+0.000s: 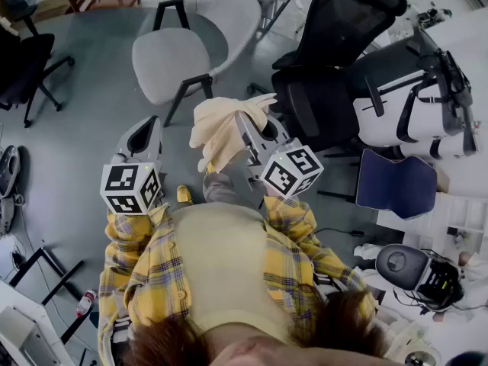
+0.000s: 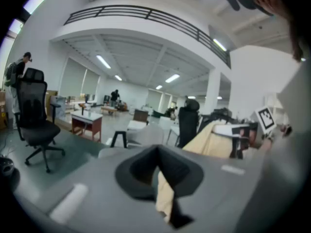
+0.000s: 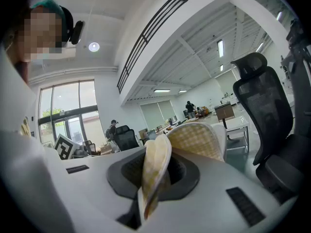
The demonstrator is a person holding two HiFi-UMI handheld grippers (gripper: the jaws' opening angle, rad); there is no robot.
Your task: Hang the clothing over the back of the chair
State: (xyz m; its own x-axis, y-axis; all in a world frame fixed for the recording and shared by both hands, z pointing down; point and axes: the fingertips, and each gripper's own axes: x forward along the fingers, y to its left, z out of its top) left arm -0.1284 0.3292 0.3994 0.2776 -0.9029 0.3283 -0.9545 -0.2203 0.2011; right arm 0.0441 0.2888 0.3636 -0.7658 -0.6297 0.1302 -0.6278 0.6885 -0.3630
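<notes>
The cream, faintly checked clothing (image 1: pixel 219 132) hangs bunched and folded in mid-air, pinched in the right gripper (image 1: pixel 242 120), near the grey shell chair (image 1: pixel 179 52) that stands upright on black legs.

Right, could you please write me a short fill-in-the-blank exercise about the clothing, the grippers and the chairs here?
1. Of the left gripper and the right gripper, the cream clothing hangs from the ___ one.
2. The low chair just ahead of the left gripper has a ___ seat.
3. The high-backed office chair beside it is ___.

Missing words: right; grey; black.
</notes>
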